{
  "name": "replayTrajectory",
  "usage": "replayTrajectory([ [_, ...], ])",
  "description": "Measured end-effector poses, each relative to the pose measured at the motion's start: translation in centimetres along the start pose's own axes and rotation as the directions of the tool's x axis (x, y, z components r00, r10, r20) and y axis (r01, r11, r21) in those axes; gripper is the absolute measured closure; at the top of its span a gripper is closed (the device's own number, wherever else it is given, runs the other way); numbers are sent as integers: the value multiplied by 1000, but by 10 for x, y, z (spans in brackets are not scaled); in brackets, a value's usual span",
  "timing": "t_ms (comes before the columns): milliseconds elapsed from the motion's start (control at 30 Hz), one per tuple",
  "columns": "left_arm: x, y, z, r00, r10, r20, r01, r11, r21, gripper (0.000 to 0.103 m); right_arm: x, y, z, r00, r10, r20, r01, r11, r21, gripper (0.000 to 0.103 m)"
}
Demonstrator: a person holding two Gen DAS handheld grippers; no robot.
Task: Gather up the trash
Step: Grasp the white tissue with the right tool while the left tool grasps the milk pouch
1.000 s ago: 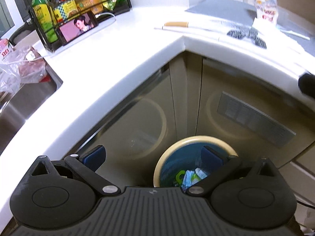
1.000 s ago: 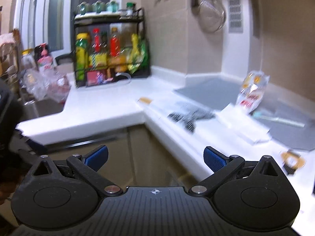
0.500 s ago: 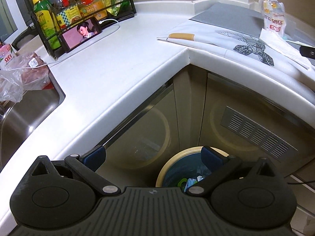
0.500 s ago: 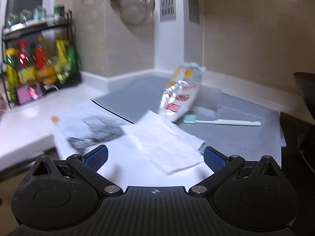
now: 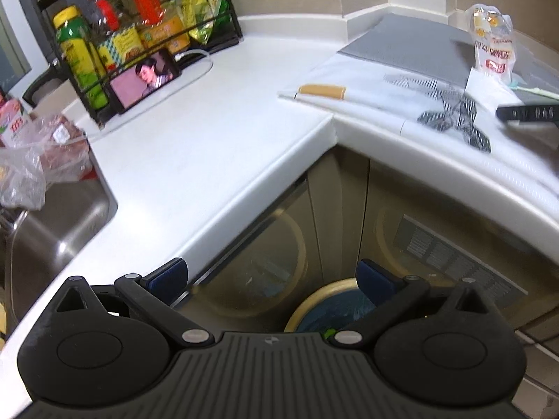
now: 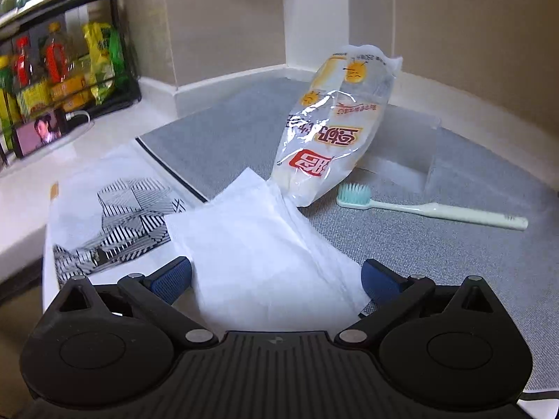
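Note:
My right gripper (image 6: 276,274) is open, low over a white paper napkin (image 6: 258,248) that lies between its fingers on the counter. Behind the napkin stands an empty clear snack wrapper (image 6: 335,129) with red and yellow print; it also shows in the left wrist view (image 5: 492,45). A printed plastic sheet (image 6: 118,223) lies to the left. My left gripper (image 5: 270,276) is open and empty, held in front of the counter corner above a yellow-rimmed bin (image 5: 314,300) with a blue liner on the floor.
A mint toothbrush (image 6: 429,206) lies on the grey mat (image 6: 436,244) right of the wrapper. A black rack of bottles (image 5: 139,28) and a phone (image 5: 146,76) stand at the back left. A steel sink (image 5: 52,230) with plastic bags is at left.
My right gripper has swung right along the counter and come down close over the napkin. My left gripper has risen and pulled back, so less of the bin shows.

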State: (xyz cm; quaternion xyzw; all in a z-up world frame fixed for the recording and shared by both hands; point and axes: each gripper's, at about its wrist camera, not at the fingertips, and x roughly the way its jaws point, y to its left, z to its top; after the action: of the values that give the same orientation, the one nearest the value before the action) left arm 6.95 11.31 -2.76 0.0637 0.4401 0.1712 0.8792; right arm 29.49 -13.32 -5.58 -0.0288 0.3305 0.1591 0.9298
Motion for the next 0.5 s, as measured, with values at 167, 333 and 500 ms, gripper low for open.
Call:
replayTrajectory([
  [167,-3,-19,33,999,-6,48,4,999,36,0,-9,-9,-1,997,-61,39,60,997,44,45],
  [333,-2,-54,87,985,-52,166,41,997,70,0,-16,-31,-4,993,-107,53,100,987,124,99],
  [500,20,-98,156,959,-176,220,168,984,56,0,-26,-45,-13,989,-135,54,122,974,192,99],
])
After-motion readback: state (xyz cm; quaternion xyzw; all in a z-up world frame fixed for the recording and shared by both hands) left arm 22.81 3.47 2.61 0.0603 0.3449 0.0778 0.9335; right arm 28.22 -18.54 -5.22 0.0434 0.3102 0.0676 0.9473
